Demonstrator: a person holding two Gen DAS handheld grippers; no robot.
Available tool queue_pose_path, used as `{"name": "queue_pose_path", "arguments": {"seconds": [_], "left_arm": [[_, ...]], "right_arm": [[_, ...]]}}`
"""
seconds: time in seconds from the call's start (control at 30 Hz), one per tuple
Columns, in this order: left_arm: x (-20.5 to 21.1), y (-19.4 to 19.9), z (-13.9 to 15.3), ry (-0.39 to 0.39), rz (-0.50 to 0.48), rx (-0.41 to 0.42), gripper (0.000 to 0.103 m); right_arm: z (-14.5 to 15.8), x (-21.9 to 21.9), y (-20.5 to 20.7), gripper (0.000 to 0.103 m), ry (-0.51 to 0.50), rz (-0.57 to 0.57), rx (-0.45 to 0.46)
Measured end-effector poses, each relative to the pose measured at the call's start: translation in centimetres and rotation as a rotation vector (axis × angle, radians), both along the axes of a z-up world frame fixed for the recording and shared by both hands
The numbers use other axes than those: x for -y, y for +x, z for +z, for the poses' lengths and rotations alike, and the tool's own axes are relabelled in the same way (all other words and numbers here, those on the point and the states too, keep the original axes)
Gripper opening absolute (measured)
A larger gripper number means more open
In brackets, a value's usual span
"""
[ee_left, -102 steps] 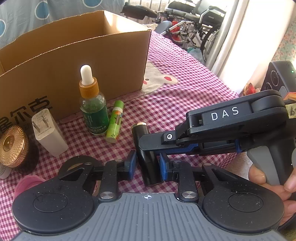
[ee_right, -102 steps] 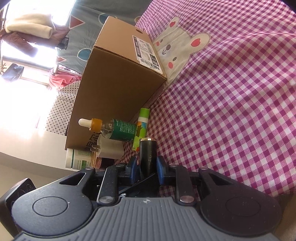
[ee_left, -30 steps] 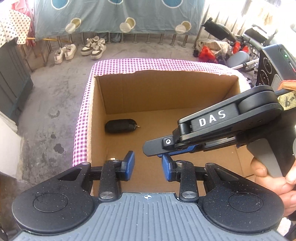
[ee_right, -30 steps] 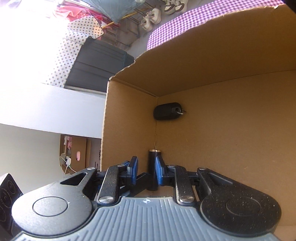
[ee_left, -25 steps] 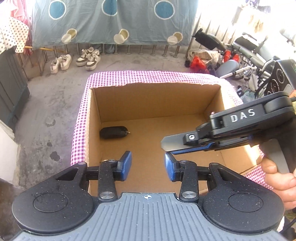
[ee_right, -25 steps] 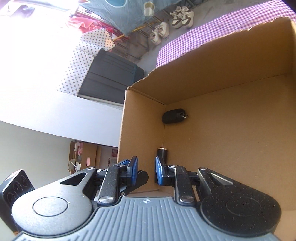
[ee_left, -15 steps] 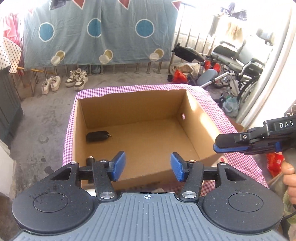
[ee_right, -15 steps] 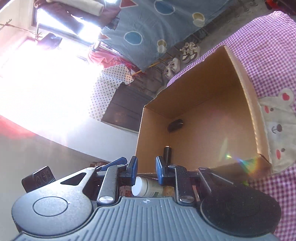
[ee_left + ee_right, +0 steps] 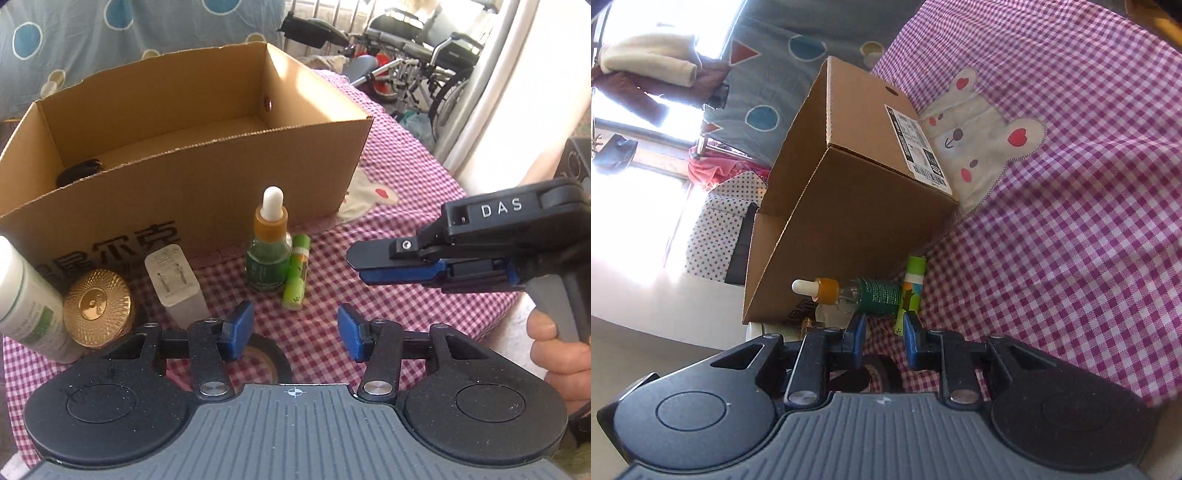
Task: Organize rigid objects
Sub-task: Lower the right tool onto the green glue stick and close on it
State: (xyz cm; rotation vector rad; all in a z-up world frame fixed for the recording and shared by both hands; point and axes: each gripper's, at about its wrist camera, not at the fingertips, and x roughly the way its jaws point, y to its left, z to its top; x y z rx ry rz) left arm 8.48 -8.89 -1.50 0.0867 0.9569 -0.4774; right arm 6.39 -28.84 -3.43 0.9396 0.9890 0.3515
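Observation:
An open cardboard box [image 9: 207, 173] stands on the checked tablecloth; a dark object [image 9: 79, 171] lies inside at its left. In front of it stand a green dropper bottle [image 9: 269, 251], a green lip balm tube [image 9: 296, 277], a white charger [image 9: 173, 280], a gold-lidded jar [image 9: 96, 303] and a white bottle [image 9: 26, 295]. A black tape roll [image 9: 264, 360] lies under my left gripper [image 9: 295, 330], which is open and empty. My right gripper [image 9: 882, 341] is open and empty, low over the cloth, pointing at the lip balm tube [image 9: 911, 284] and dropper bottle [image 9: 871, 291]; the left wrist view shows it at the right [image 9: 360, 264].
The box [image 9: 849, 199] has a white label on its side. The pink checked tablecloth [image 9: 1071, 229] with a rabbit patch [image 9: 979, 133] stretches right. A wheelchair [image 9: 413, 48] and a curtain stand beyond the table's far right edge.
The right gripper let go of the black cylinder inside the box and opened. Both grippers pulled back from above the box down to the tablecloth in front of it.

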Motion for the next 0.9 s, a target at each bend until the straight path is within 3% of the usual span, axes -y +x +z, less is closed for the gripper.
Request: {"name": "queue_pose_path", "arguments": {"seconds": [0.27,0.67,0.9], "left_arm": [[2.2,1.4,-2.2,0.058,-0.021,-0.004,0.044],[3.1,1.8,-2.8,0.029,-0.060,-0.002,0.037],[3.4,1.0,-3.0,0.005,-0.089,0.002,0.031]], "right_arm": [[-1.4,-1.3,3.4,0.025,-0.040,0.003,-0.034],[-1.6,-4.1,5.8,0.025,-0.114,0.043,-0.045],[-1.2,-6.4,6.1,0.014,-0.209,0.064,-0.002]]}}
